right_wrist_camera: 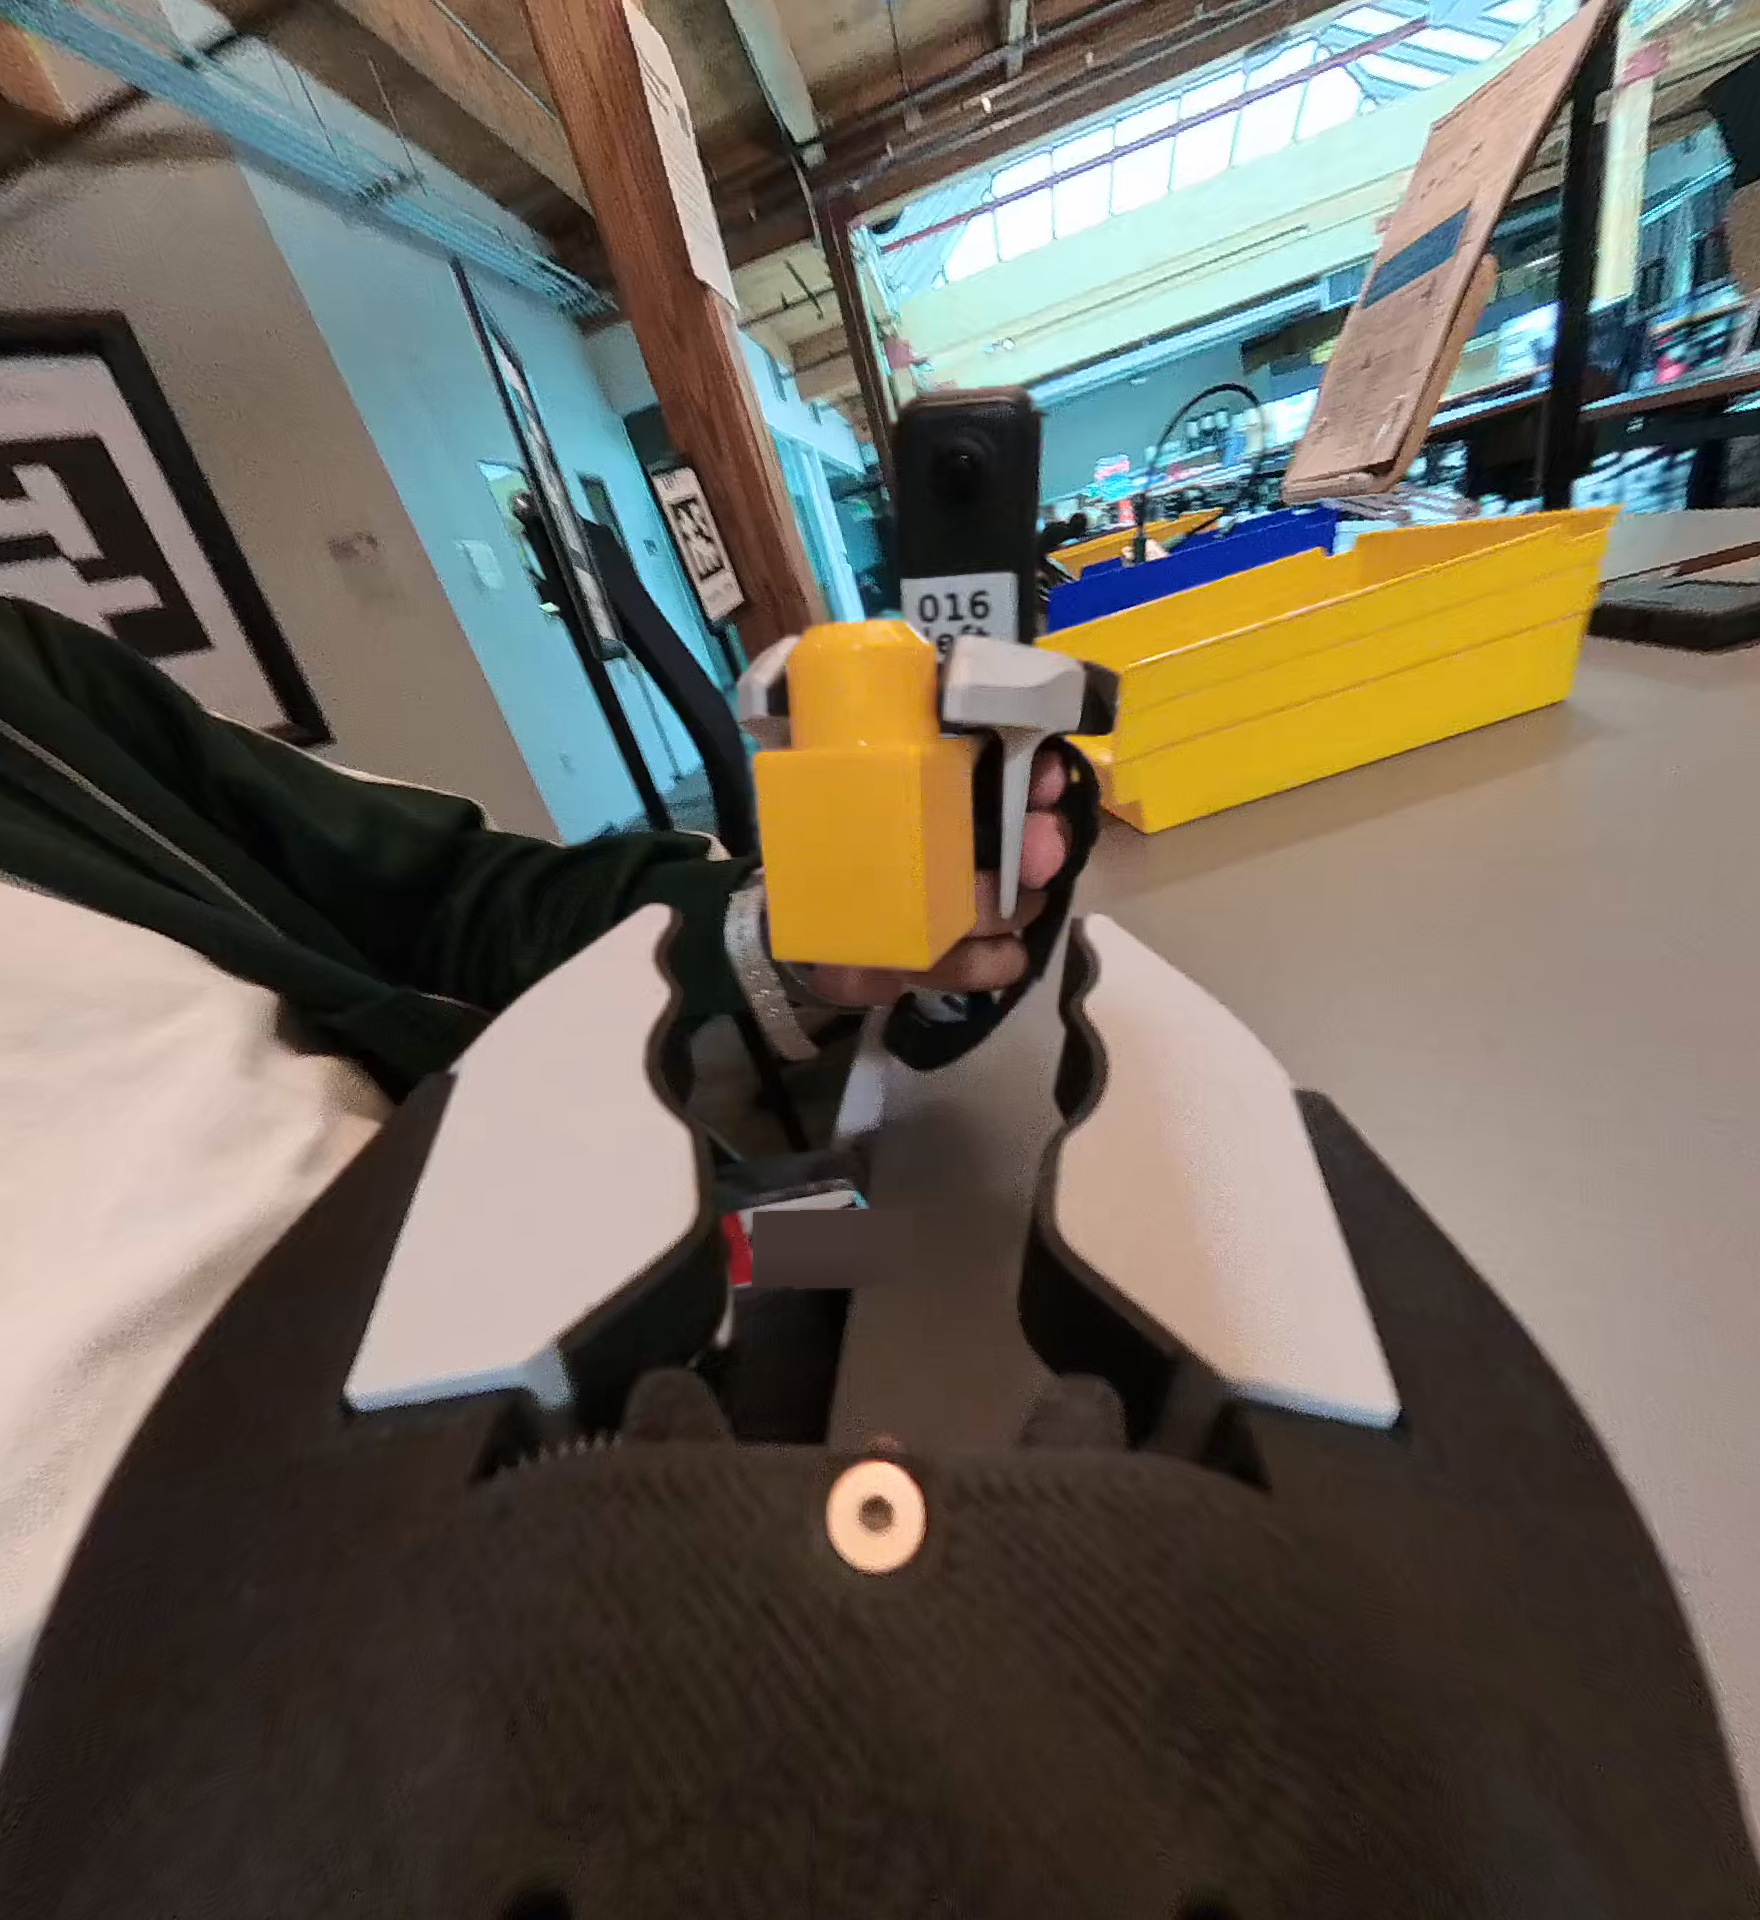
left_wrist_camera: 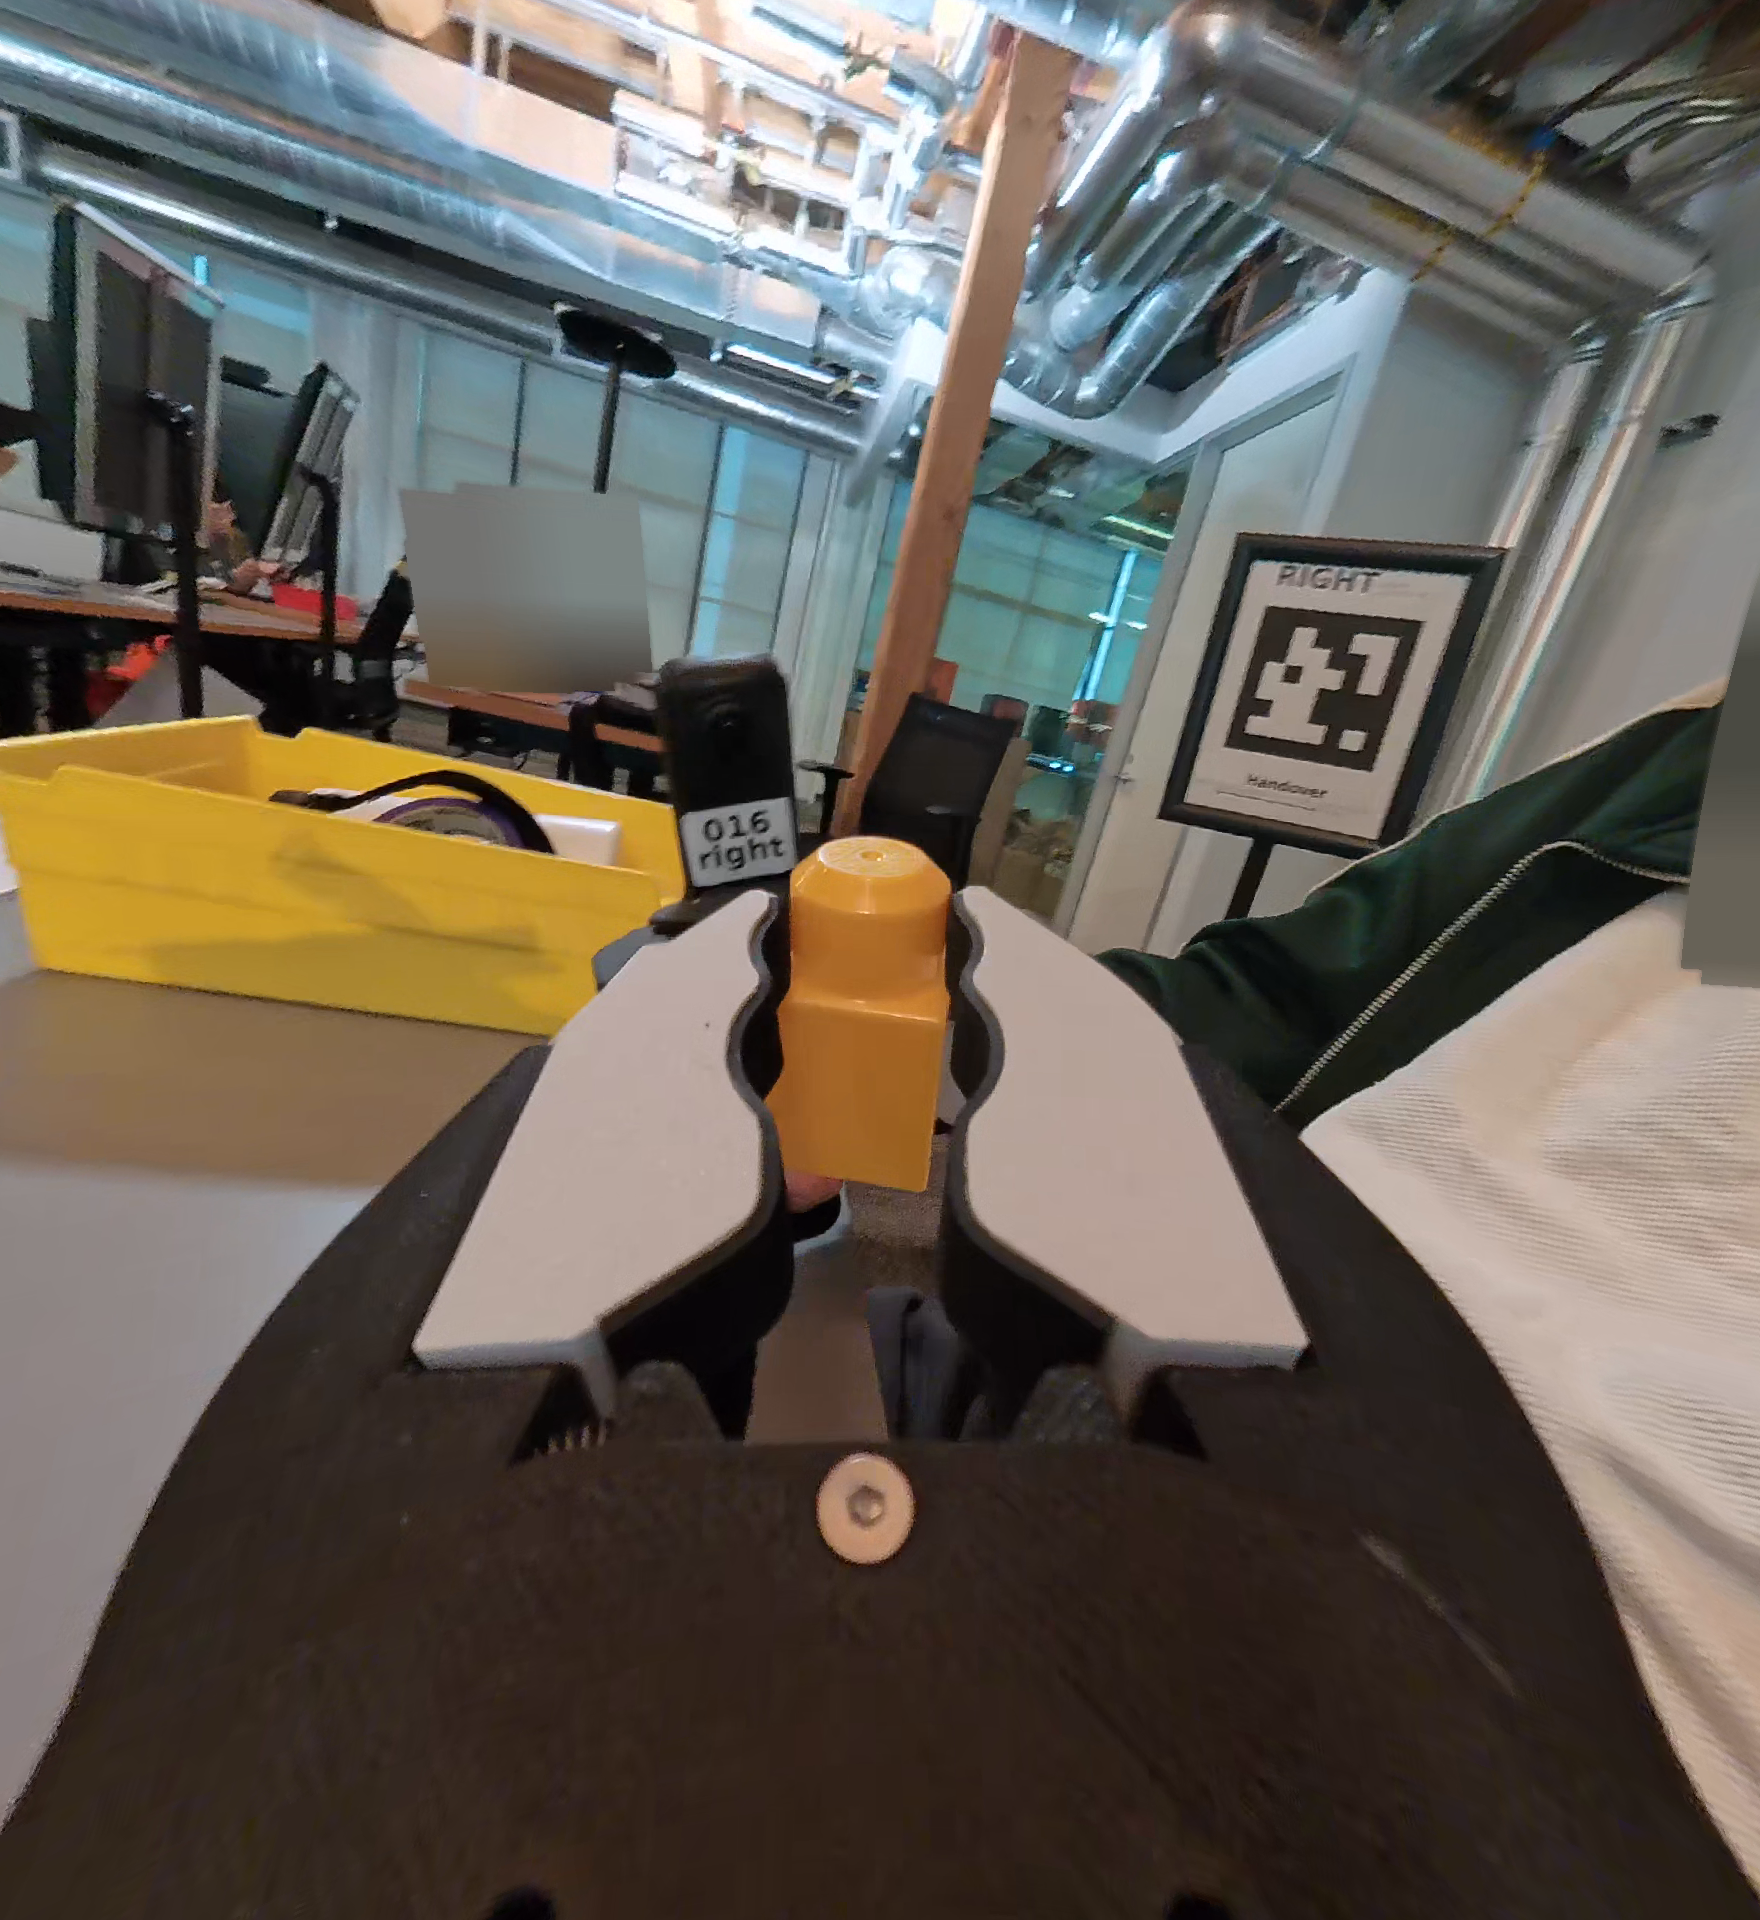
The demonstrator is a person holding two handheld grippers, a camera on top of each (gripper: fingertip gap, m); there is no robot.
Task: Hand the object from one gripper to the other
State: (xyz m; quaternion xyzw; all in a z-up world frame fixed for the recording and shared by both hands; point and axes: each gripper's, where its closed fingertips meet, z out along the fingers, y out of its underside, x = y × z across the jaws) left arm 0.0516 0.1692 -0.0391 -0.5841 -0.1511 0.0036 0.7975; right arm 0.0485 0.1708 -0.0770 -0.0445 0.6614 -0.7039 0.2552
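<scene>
Handover's mid-way: left gripper (left_wrist_camera: 860, 997) is pinching the yellow toy brick (right_wrist_camera: 860, 831) by its stud, held up at 12 o'clock from the right gripper (right_wrist_camera: 871, 1029), which is spread wide and empty. Next I'd guess right slides around the brick's square body and clamps before left lets go.

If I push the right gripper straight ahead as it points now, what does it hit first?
Most likely the yellow block, held in the left gripper directly ahead of the open right gripper. The block's square base sits just above the fingertip line; depth is unclear, so it may enter between the fingers.
</scene>
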